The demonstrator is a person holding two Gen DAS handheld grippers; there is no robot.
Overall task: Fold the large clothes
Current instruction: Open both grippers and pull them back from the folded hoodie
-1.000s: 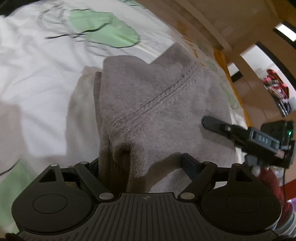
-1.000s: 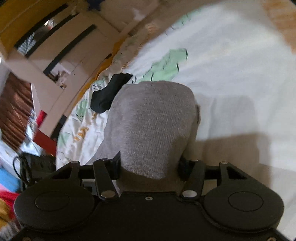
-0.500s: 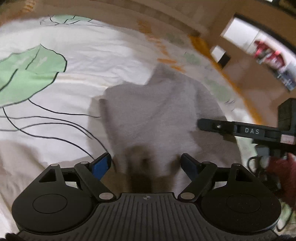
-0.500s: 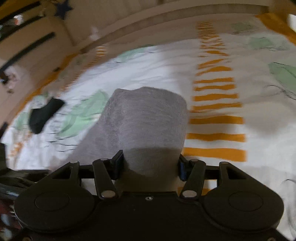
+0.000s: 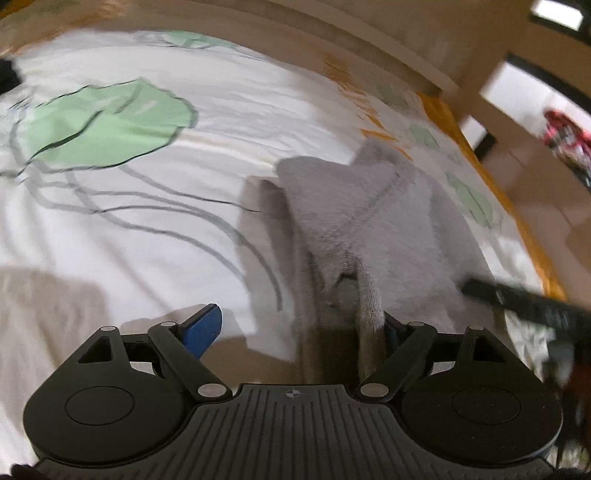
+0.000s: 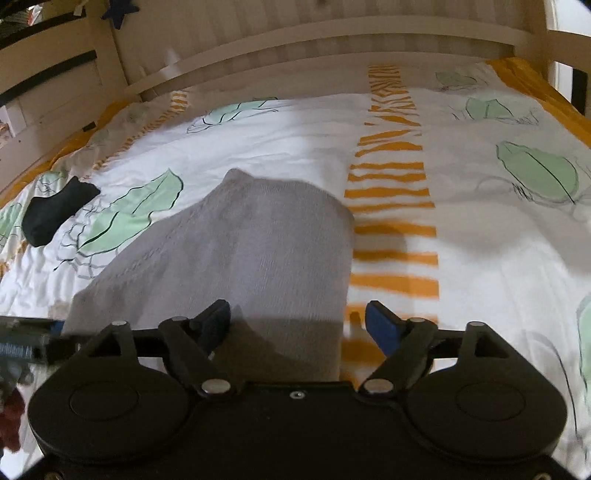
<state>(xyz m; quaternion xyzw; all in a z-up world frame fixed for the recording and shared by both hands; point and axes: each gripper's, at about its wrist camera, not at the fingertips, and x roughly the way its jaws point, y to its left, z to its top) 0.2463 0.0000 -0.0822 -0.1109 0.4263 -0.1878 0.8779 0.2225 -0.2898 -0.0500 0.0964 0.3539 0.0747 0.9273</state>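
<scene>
A folded grey knit garment (image 5: 369,221) lies on the bed's white sheet (image 5: 147,221). My left gripper (image 5: 297,328) stands wide with its jaws still opening. The garment's near fold lies between them and leans against the right finger, while the blue left pad (image 5: 203,326) is well clear of it. Seen from the right wrist, the garment (image 6: 251,251) runs in between the jaws of my right gripper (image 6: 297,325), which are opening. Its right pad (image 6: 380,325) stands apart from the cloth's edge. A blurred finger of the right gripper (image 5: 517,299) shows over the garment's right side.
A small black cloth (image 6: 55,214) lies on the sheet at the far left. The sheet (image 6: 480,240) has green leaf prints and an orange striped band. A wooden bed frame (image 6: 332,33) runs along the far edge. Red items (image 5: 565,140) sit in the room beyond.
The right jaws have spread and their right pad has come off the grey garment. Both views have swung across the bed. The garment now sits toward the left gripper's right finger.
</scene>
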